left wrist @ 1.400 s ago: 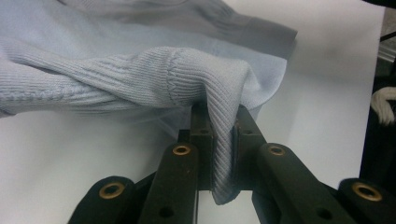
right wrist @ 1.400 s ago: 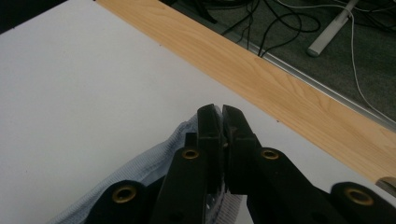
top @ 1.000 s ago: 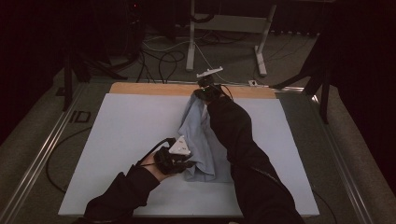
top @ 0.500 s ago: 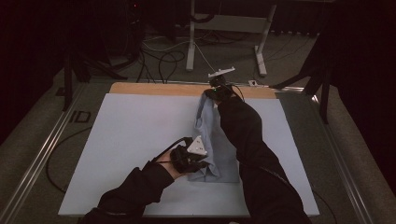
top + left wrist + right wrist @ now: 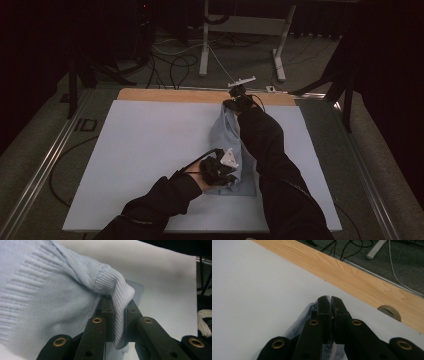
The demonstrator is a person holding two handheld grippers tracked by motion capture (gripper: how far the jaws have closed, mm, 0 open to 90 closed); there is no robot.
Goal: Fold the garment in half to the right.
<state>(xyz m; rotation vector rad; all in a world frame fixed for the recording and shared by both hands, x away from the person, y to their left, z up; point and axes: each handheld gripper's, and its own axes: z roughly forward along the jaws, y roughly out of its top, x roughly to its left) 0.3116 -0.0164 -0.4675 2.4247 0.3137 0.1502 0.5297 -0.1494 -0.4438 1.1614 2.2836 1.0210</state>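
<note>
A pale blue knitted garment lay on the white table cover, bunched into a long narrow strip running from the near edge toward the wooden far edge. Its ribbed hem was folded over and pinched at the near end, and its far end was pinched too.

Ribbed knit sweater, matt white sheet
</note>
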